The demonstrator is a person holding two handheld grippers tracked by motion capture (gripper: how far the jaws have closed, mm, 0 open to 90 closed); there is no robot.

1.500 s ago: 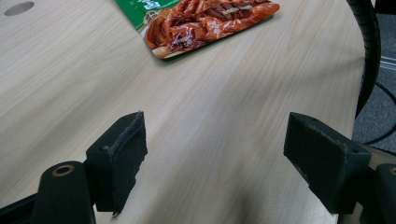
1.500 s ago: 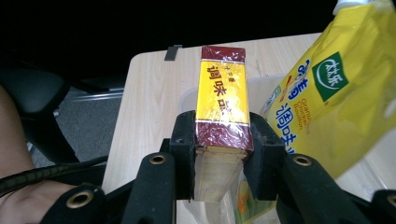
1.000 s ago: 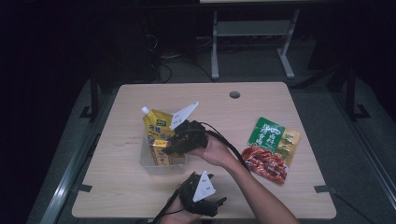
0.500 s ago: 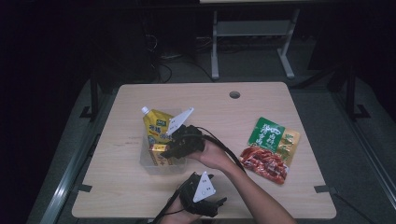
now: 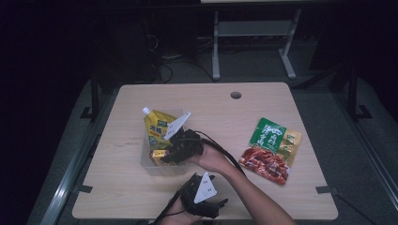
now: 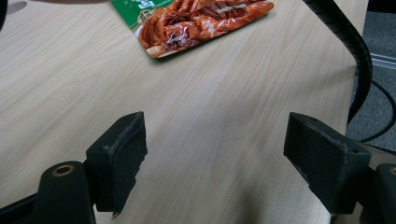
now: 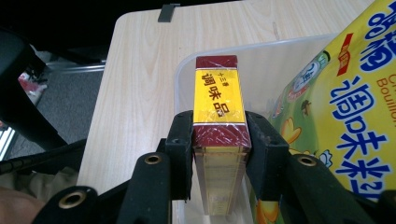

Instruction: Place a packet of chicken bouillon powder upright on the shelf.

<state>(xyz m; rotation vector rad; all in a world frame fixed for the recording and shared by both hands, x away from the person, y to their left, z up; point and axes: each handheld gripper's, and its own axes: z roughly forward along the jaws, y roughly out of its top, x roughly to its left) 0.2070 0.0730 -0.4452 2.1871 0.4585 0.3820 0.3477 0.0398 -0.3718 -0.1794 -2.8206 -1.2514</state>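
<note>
Seasoning box point(image 7: 218, 109) — a small yellow-and-maroon carton wrapped in clear film — sits clamped between the two black jaws of the right gripper point(image 7: 219, 140), whose pads press on its long sides; the jaws have just been easing a little wider, yet the box is between them and both pads touch it. In the right gripper view the carton is over the clear plastic bin point(image 7: 261, 51), one end toward the bin's far wall. In the high view the same bin point(image 5: 146, 165) stands left of the table's middle, and the right gripper point(image 5: 180, 149) reaches into it from the person's side, the box point(image 5: 157, 153) showing as a yellow patch just left of it. Leaning in the bin beside the box is a yellow spouted pouch point(image 5: 157, 127) with blue lettering, its white cap toward the far left corner; close up, that pouch point(image 7: 345, 116) lies just right of the jaws. Well apart, on the right part of the wooden table point(image 5: 117, 197), a green-and-red snack packet point(image 5: 271, 149) lies flat outside any container. The left gripper point(image 6: 212, 161) rests low at the near table edge — its jaws spread wide with only bare wood between them, the snack packet point(image 6: 201, 23) farther off.
</note>
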